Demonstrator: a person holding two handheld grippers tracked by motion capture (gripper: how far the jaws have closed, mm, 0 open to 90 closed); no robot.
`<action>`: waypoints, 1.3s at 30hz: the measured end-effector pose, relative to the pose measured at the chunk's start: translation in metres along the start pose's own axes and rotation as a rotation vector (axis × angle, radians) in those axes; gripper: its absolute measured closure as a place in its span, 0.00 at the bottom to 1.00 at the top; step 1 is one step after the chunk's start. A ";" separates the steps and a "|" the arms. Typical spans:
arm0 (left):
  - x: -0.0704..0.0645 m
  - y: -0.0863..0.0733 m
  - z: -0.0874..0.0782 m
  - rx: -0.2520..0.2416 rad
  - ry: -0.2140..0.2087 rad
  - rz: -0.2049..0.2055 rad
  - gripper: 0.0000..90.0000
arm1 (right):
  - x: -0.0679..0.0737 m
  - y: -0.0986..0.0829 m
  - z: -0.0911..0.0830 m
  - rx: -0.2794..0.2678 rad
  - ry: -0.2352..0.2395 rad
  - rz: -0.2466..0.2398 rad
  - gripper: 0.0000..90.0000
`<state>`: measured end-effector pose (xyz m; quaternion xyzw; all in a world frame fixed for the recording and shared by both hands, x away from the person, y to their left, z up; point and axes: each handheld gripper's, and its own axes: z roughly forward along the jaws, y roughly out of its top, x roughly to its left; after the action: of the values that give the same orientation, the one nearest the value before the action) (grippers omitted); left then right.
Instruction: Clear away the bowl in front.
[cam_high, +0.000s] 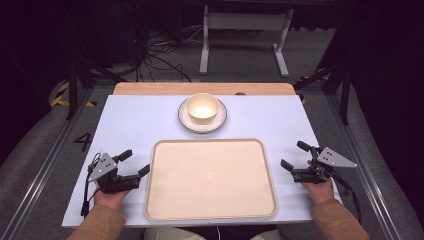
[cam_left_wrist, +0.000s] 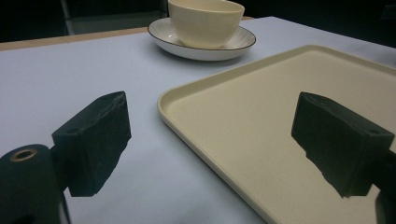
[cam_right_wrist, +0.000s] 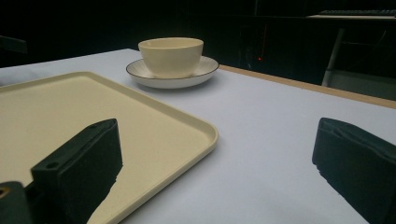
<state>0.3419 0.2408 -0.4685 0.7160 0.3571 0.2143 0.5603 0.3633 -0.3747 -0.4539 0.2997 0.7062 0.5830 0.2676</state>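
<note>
A cream bowl (cam_high: 202, 108) sits on a white plate (cam_high: 185, 121) with a dark rim, at the far middle of the table. In front of it lies a large cream tray (cam_high: 210, 179), bare. My left gripper (cam_high: 136, 162) rests open on the table just left of the tray, nothing between its jaws. My right gripper (cam_high: 294, 154) rests open to the tray's right, also holding nothing. The left gripper view has the bowl (cam_left_wrist: 205, 21), the plate (cam_left_wrist: 163, 38) and the tray's near corner (cam_left_wrist: 224, 126). The right gripper view has the bowl (cam_right_wrist: 171, 57), the plate (cam_right_wrist: 208, 67) and the tray (cam_right_wrist: 60, 107).
The white tabletop (cam_high: 135, 120) ends in a wooden strip (cam_high: 150, 88) at the far edge. Metal rails (cam_high: 42, 165) run along both sides. A white stand (cam_high: 245, 30) and cables (cam_high: 160, 55) lie on the floor beyond.
</note>
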 end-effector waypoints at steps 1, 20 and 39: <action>0.000 0.000 0.000 0.001 0.000 0.000 0.14 | 0.000 0.000 0.000 0.000 0.000 0.000 0.02; -0.003 0.008 0.004 0.016 0.017 0.000 0.15 | 0.000 0.000 0.000 0.005 0.003 -0.002 0.02; -0.011 0.038 -0.001 -0.034 0.003 0.016 0.09 | 0.001 0.000 0.000 0.003 0.004 -0.008 0.02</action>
<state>0.3442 0.2288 -0.4314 0.7087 0.3485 0.2259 0.5703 0.3628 -0.3742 -0.4539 0.2960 0.7088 0.5815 0.2680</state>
